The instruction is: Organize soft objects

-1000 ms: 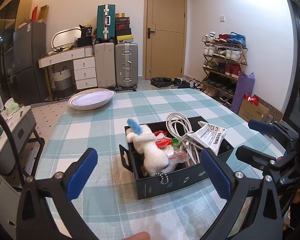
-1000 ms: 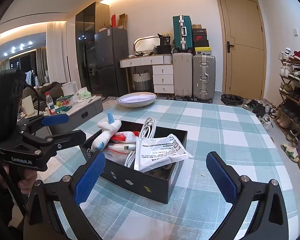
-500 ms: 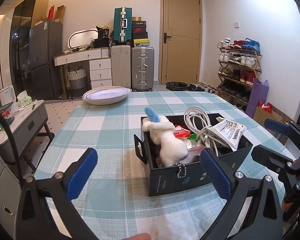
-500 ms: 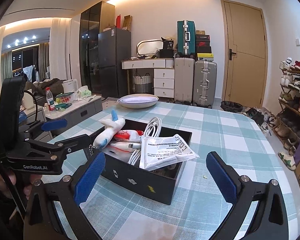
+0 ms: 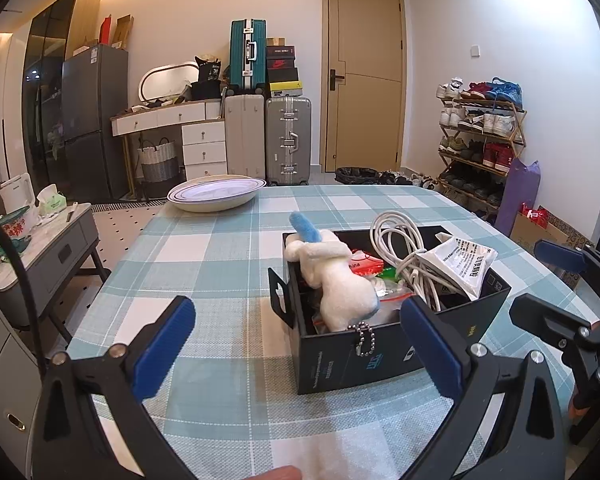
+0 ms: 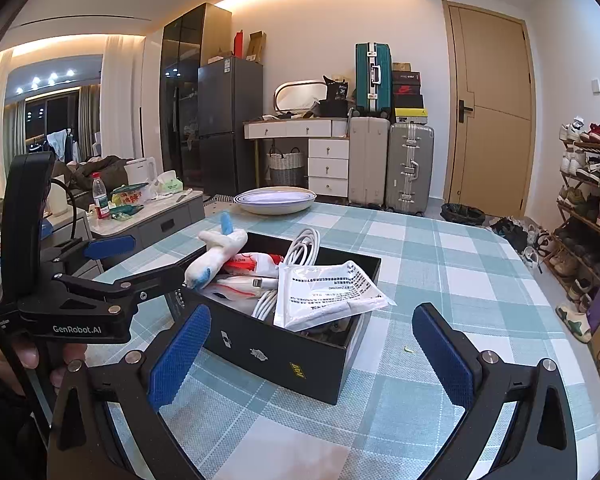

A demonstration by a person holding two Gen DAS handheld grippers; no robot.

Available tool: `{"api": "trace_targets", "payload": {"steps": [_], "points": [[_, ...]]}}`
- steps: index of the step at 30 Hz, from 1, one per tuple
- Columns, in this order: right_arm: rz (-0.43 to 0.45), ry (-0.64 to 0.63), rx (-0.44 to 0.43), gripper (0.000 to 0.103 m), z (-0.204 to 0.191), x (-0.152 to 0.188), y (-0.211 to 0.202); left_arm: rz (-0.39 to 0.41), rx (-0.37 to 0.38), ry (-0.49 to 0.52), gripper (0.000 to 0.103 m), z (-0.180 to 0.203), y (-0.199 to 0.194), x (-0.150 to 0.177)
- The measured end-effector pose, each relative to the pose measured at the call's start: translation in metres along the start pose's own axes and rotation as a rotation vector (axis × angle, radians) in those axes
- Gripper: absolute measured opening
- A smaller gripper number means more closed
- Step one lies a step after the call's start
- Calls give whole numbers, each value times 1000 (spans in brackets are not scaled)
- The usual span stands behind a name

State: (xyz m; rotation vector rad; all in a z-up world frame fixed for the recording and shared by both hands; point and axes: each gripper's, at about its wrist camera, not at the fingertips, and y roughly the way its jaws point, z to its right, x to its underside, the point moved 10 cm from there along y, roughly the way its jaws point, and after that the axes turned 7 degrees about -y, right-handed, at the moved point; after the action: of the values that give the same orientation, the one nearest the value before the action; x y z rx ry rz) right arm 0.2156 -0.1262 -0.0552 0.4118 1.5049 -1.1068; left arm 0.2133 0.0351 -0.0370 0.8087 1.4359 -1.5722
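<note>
The box (image 5: 384, 344) is stuffed full: a plush toy (image 5: 340, 280), white cables (image 5: 404, 252) and a plastic bag (image 6: 324, 292) stick up over its rim. The tablecloth (image 5: 220, 280) around it is bare up to the far bowl (image 5: 216, 194).

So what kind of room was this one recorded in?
Most likely a lived-in flat, a dining area by the entrance: a checked-cloth table with a dish, a loaded shoe rack beside the door, stacked suitcases and a fridge.
</note>
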Motion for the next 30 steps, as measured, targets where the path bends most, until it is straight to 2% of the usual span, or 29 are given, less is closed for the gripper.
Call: {"api": "trace_targets", "payload": {"steps": [30], "points": [[34,-3,8,103,-2,0,-4,-6,2,-12,103,-2,-3,1]]}}
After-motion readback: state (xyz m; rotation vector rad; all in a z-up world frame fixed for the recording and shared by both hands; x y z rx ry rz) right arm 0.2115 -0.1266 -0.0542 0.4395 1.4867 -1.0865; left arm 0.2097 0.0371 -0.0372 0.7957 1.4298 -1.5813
